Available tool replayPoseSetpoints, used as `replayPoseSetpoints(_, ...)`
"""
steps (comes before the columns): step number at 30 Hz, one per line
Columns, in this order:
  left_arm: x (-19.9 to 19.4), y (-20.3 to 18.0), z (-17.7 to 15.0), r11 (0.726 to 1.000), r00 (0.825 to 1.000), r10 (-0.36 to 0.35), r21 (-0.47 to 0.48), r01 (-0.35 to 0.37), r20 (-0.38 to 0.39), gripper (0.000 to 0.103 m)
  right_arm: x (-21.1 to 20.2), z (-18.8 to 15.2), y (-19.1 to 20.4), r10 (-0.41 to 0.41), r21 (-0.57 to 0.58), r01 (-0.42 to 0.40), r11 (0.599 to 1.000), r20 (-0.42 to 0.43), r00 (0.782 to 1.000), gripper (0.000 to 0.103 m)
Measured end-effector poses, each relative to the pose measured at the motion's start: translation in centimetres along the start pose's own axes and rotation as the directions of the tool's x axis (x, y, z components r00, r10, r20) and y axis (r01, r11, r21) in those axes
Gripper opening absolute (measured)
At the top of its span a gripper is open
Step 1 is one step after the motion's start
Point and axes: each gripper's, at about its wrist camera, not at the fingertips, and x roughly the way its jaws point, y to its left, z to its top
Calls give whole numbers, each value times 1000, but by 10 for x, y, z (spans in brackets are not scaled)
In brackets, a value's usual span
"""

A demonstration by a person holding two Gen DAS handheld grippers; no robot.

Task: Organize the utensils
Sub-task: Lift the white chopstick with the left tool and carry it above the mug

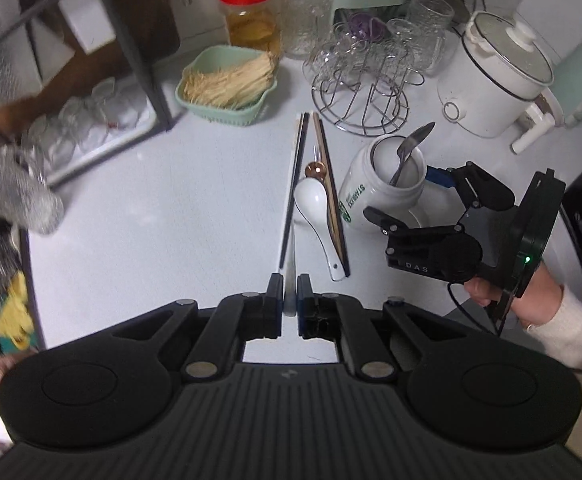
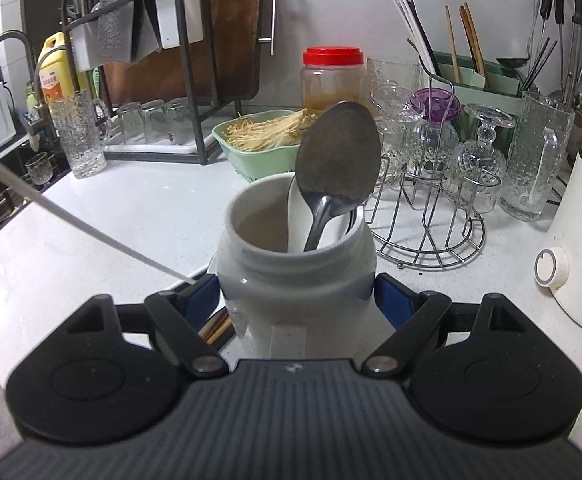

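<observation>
Chopstick point(image 1: 290, 276) (pale, thin) is sitting clamped in the left gripper point(image 1: 290, 300), left of the white jar point(image 1: 387, 184); right gripper point(image 2: 295, 300) is squeezing that jar, metal spoon point(image 2: 337, 160) standing inside.

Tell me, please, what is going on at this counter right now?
A person is sorting utensils into a white jar on the counter. The right gripper clamps the jar, which is tilted and already holds a metal spoon. The left gripper is shut on a thin white chopstick, held above the counter. A white ceramic spoon, a small copper-coloured spoon and several more chopsticks lie beside the jar, not yet put away.
</observation>
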Motion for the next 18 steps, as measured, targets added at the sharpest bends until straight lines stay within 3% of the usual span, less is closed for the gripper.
replayPoseSetpoints(10,-20,-2,39,975,1000,-2,220,2,-1,8,2,1,3,-19,8,19,1000,-7,1000,86)
replayPoseSetpoints(18,-39,-8,63,949,1000,-25,316,22,5,8,2,0,5,-32,13,32,999,-5,999,86)
